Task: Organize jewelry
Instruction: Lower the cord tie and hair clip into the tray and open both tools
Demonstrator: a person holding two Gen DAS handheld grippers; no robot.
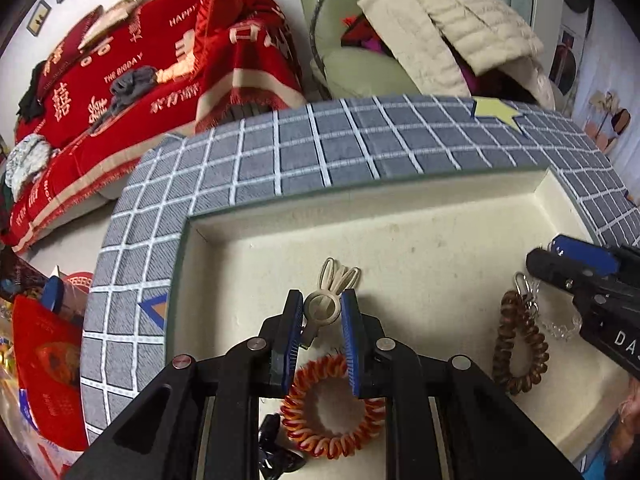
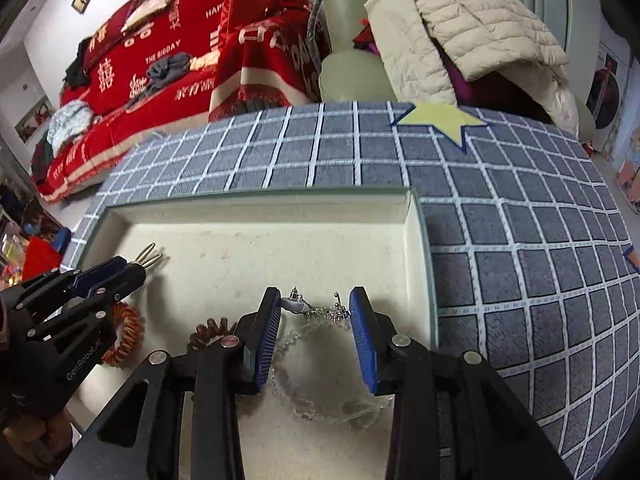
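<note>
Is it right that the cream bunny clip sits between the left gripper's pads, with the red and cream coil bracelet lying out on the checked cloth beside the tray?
Not quite. The red and cream coil bracelet lies inside the tray, just below the left gripper, not on the checked cloth. The left wrist view shows it. The cream bunny clip does sit between that gripper's pads.

Black claws (image 1: 320, 308) with ribbed blue pads (image 2: 362, 336), silver screws
</note>
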